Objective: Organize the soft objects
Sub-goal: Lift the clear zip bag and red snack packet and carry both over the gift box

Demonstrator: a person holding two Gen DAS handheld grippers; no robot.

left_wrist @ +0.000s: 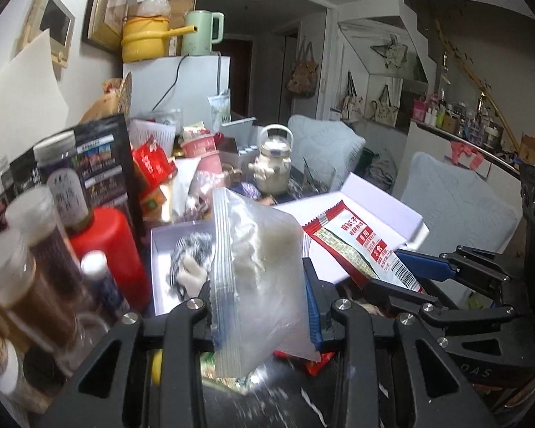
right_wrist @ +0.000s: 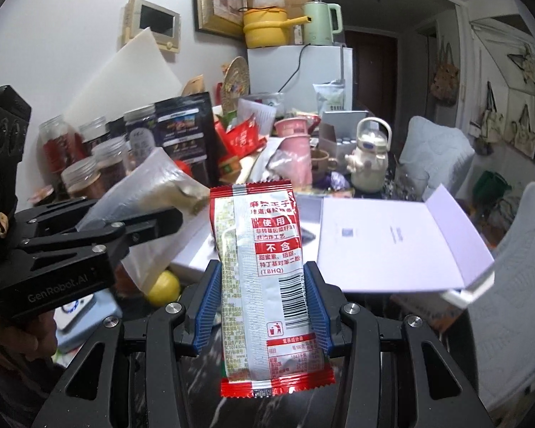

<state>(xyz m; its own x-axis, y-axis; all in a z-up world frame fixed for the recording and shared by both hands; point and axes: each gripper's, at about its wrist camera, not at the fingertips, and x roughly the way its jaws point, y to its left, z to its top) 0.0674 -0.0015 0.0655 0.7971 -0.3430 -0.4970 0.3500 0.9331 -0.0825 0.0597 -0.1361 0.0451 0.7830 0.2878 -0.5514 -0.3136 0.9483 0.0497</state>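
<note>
- Above the cluttered table (right_wrist: 339, 406), near its front edge: left gripper (left_wrist: 256, 306) pinching a clear zip bag (left_wrist: 256, 271) of white soft stuff, held upright.
- Beside it: right gripper (right_wrist: 264, 306) pinching a red snack packet (right_wrist: 264, 285).
- Behind: open white box (right_wrist: 392, 242); jars (left_wrist: 28, 249) at the left edge.
- Step, judged: both items lifted, awaiting placement.
- Next: carry each to the box, then release.

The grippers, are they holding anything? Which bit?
Yes. The left gripper pinches the clear zip bag by its lower sides; the right gripper squeezes the red snack packet across its lower middle.
</note>
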